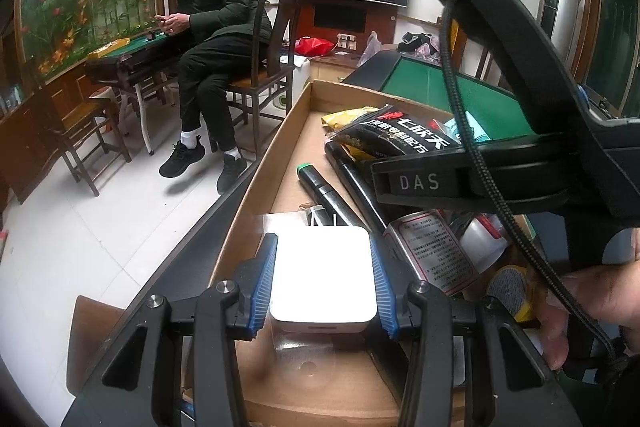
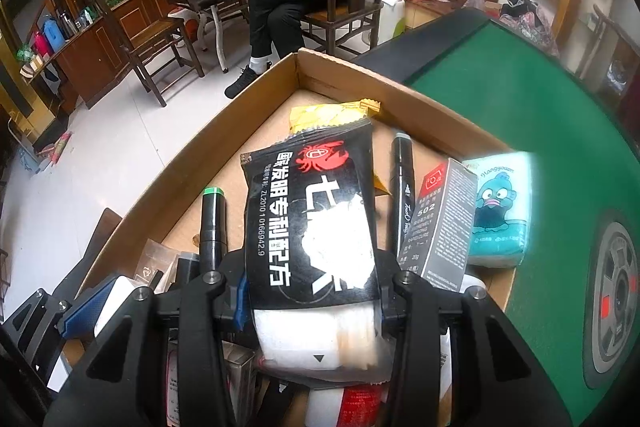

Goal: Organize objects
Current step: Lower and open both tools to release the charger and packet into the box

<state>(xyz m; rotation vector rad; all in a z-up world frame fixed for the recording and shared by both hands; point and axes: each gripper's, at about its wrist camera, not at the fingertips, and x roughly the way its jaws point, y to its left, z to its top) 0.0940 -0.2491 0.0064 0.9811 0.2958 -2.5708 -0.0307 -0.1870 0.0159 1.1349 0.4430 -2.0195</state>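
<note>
Our left gripper (image 1: 323,283) is clenched on a white charger block (image 1: 322,273), its blue ribbed pads (image 1: 265,281) pressed flat against the block's two sides. We hold it over the near end of a shallow cardboard box (image 1: 256,187), with the charger's prongs pointing away from us. Just beyond the block lies a black marker with a green cap (image 1: 320,187), and beside that a longer black pen. To the right sits a small tin with a printed label (image 1: 434,251), next to a white bottle and a yellow-rimmed roll.

Our right gripper (image 2: 314,303) grips a black snack packet (image 2: 314,223) printed with a red crab and white characters; the packet rises up between the two fingers, and its clear lower end hangs below them. Under its far edge a yellow wrapper (image 2: 320,115) shows. Left of the packet stands the green-capped marker (image 2: 213,223), and right of it a second black marker (image 2: 402,195), then a grey box marked 502 (image 2: 442,223) leaning against a pale blue tissue pack (image 2: 500,207) with a cartoon fish on it.

The box rests on a green felt table (image 2: 520,99). Past it, a man in a dark coat (image 1: 212,27) sits on a wooden chair, looking at his phone.
</note>
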